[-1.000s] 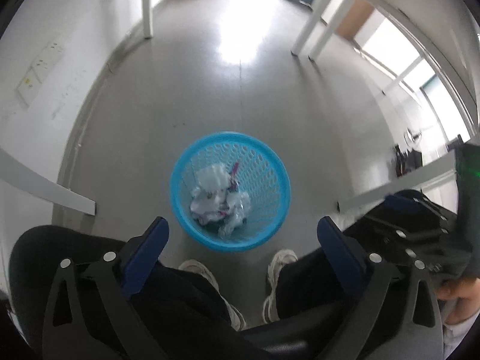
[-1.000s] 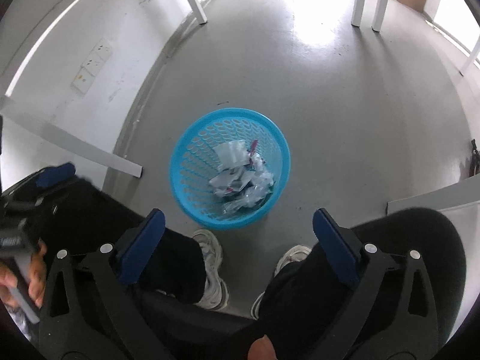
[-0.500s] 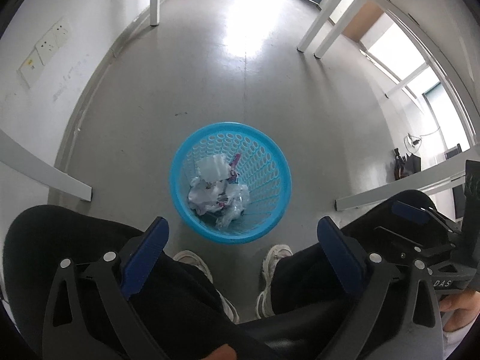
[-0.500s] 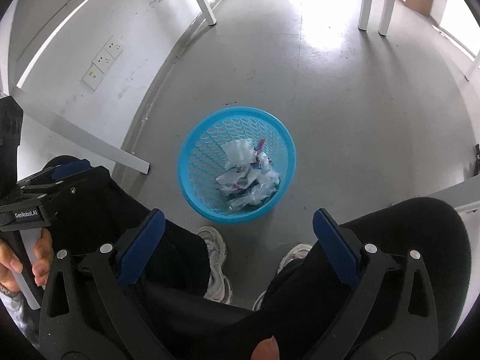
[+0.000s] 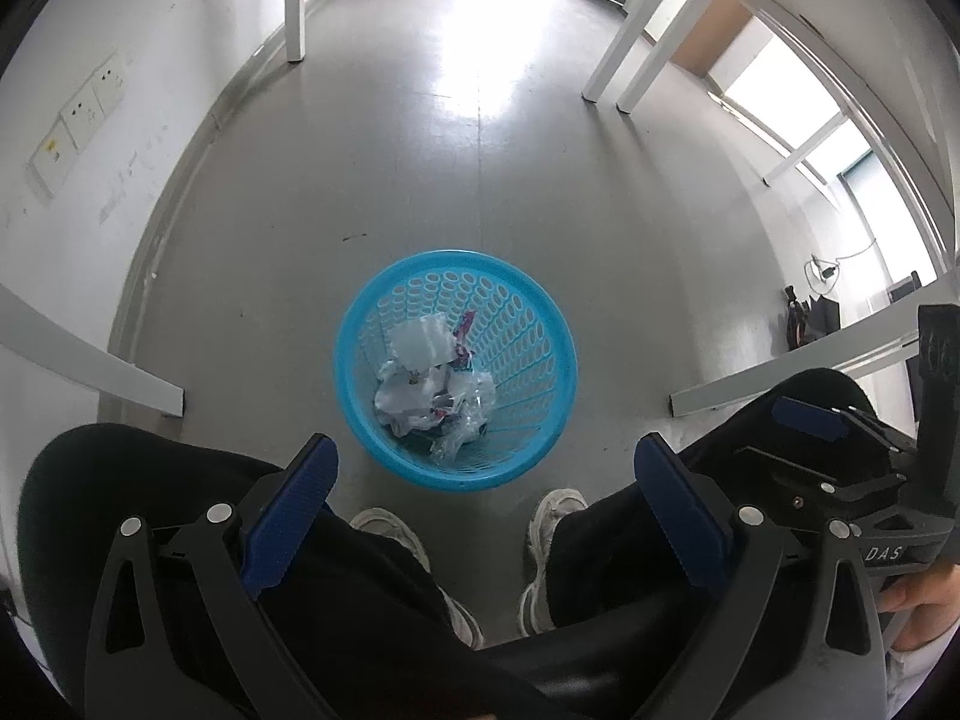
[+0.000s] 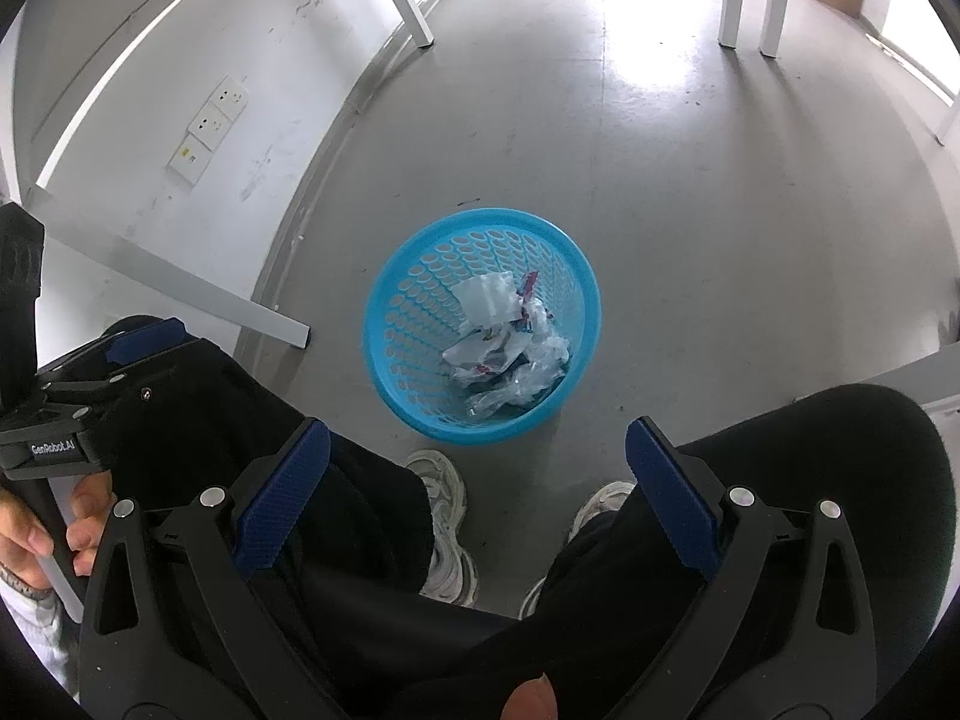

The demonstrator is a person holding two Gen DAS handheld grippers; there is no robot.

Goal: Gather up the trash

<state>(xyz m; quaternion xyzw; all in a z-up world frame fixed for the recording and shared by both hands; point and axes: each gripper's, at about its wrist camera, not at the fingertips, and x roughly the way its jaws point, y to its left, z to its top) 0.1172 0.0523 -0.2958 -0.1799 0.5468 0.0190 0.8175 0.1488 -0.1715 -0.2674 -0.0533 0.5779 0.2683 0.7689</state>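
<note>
A round blue perforated trash basket [image 5: 543, 324] stands on the grey floor and also shows in the right wrist view [image 6: 390, 324]. It holds crumpled white paper and clear plastic wrappers [image 5: 429, 387], which the right wrist view [image 6: 510, 348] also shows. My left gripper [image 5: 486, 480] is open and empty, high above the basket's near side. My right gripper [image 6: 477, 456] is open and empty, also high above the basket's near side. Each gripper appears in the other's view: the right one [image 5: 840, 426], the left one [image 6: 120, 354].
The person's black-trousered knees [image 5: 150, 480] and white sneakers [image 5: 552, 510] lie below the grippers. White table legs [image 5: 294, 0] stand at the back and a white wall with sockets [image 6: 213, 120] runs on the left. A white bar [image 5: 90, 360] ends left of the basket.
Both grippers have risen and drawn back a little, so the basket looks smaller and sits further from the fingertips. Both stay open and empty.
</note>
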